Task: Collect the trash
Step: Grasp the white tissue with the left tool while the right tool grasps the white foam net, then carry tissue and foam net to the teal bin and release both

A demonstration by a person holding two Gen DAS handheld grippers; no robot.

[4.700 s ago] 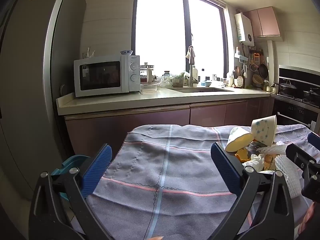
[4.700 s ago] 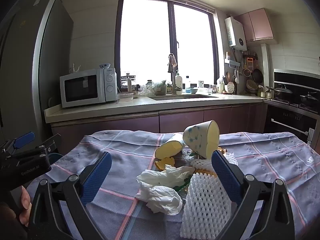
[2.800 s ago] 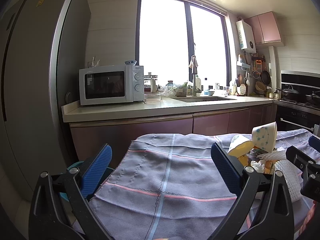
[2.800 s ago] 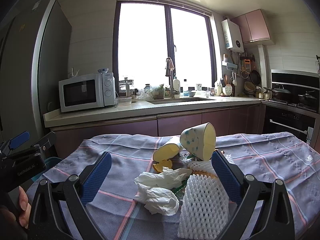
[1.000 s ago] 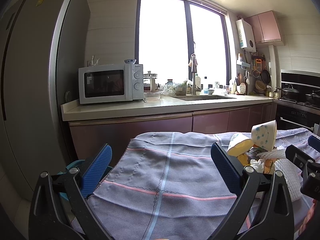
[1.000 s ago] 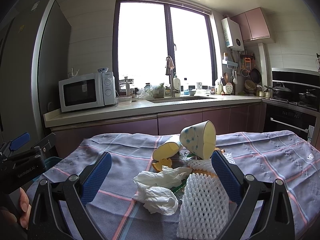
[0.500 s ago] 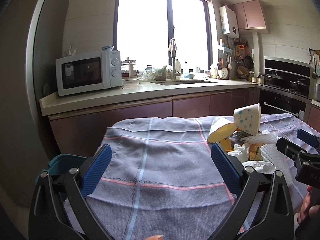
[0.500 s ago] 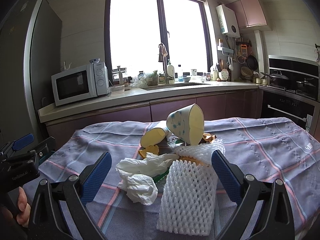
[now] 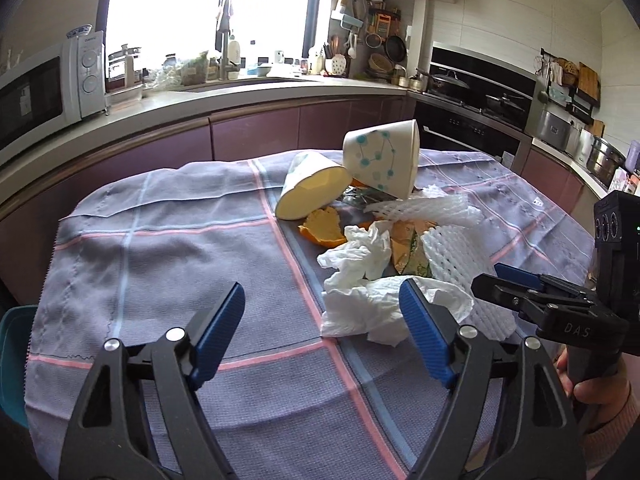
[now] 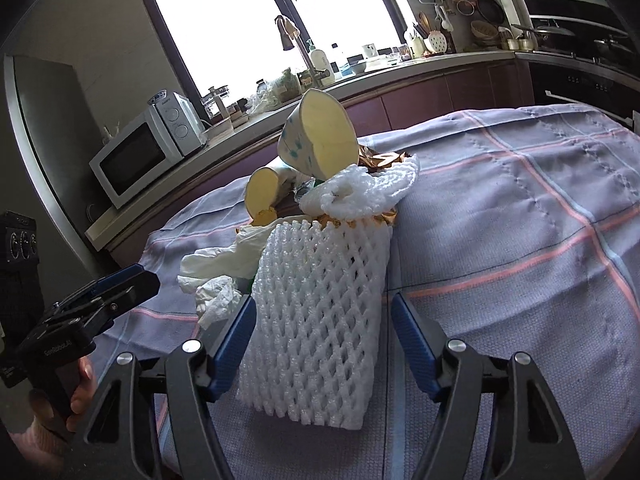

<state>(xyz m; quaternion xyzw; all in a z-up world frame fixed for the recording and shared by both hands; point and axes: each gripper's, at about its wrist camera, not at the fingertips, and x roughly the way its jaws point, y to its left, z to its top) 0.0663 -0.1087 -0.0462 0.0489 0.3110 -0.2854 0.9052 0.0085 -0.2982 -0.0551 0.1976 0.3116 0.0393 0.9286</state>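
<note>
Both grippers tilted down over cloth-covered counter. Left gripper fingers spread, closing, nothing between; right fingertip beside crumpled tissue. Right gripper fingers spread, closing, straddling white foam net, pads not pressing. Trash pile mid-counter: two tipped paper cups, orange peel.

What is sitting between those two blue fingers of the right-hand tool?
In the right wrist view, the white foam net lies on the tablecloth between the right gripper's closing jaws; the pads do not press on it yet.
</note>
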